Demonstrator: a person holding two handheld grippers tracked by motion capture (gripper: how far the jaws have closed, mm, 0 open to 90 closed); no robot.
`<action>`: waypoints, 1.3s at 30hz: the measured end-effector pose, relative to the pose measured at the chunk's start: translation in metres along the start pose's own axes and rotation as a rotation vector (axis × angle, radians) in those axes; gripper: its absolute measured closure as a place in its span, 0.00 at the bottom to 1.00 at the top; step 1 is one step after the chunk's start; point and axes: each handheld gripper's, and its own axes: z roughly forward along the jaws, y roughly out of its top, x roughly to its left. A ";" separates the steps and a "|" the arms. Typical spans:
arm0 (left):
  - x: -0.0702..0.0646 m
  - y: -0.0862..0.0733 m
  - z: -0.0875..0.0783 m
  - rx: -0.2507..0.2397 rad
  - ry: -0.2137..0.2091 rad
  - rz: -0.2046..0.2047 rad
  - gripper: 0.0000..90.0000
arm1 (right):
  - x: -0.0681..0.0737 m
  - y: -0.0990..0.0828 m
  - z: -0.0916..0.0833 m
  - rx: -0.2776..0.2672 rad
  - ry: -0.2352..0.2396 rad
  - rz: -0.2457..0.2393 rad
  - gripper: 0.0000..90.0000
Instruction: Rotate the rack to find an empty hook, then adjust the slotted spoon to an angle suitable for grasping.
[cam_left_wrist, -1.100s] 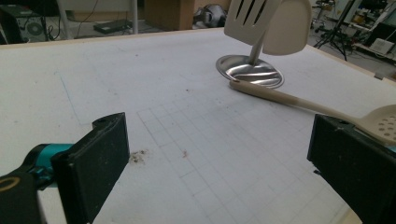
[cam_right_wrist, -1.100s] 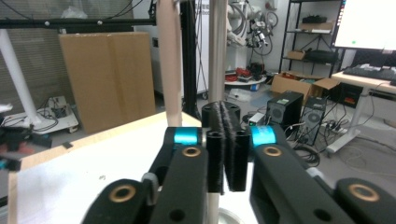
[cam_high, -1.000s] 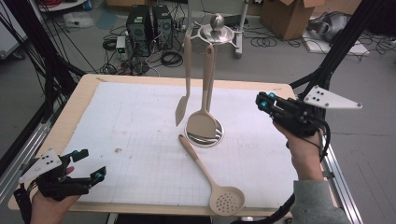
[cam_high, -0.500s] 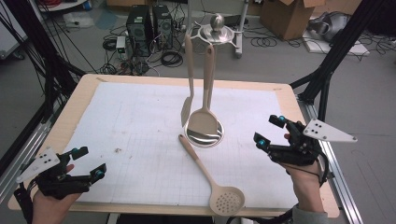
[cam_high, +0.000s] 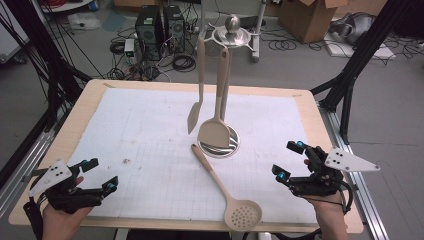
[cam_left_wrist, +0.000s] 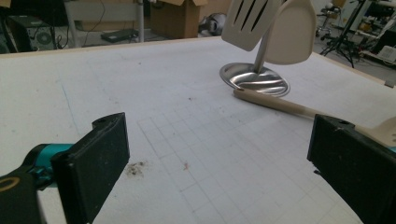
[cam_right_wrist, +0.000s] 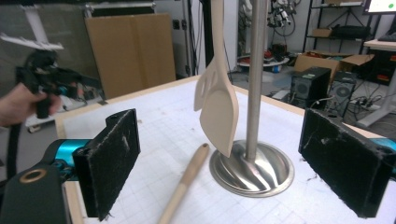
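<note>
Right gripper (cam_high: 286, 161): jaws spread wide and gripping nothing; they have just been opening, with no thing between them. It sits over the near right part of the table, held in a hand.
Left gripper (cam_high: 100, 175): jaws apart and empty, low over the near left corner, held in the other hand.
Slotted spoon (cam_high: 227, 192): lies flat on the white mat (cam_high: 140, 130), its round perforated bowl toward the near edge, its handle tip reaching far-left to just beside the stand base (cam_high: 219, 144). It lies between the two grippers, closer to the right one, and neither touches it.
Right gripper view: the handle tip of the spoon (cam_right_wrist: 187, 179) lies between the two black jaws but farther off, near the base (cam_right_wrist: 252, 170).
Count, utensils: three in beige; one lying on the mat, two hanging.
Hanging utensils: a slotted turner (cam_high: 196, 107) on the left and a solid turner (cam_high: 216, 127) on the right, both blade down over the base.
Holder: one metal utensil stand (cam_high: 231, 31) with a round top and a shiny round base, far of the table's middle.
Writing: none that can be read; the mat bears a faint printed grid.
Table (cam_high: 320, 125): one, light wood, its rim showing around the mat.
Floor beyond: computer towers (cam_high: 159, 25), cables and a cardboard box (cam_high: 305, 17).
</note>
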 end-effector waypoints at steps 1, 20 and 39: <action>0.000 -0.001 0.001 0.004 -0.001 0.000 0.07 | 0.001 0.000 -0.001 -0.006 -0.007 -0.001 0.13; 0.000 0.000 0.010 -0.007 -0.026 0.003 0.07 | 0.006 -0.014 0.000 0.035 -0.048 0.029 0.13; 0.004 0.004 0.010 -0.025 -0.043 0.000 0.07 | 0.031 -0.024 0.053 0.155 -0.063 -0.002 0.13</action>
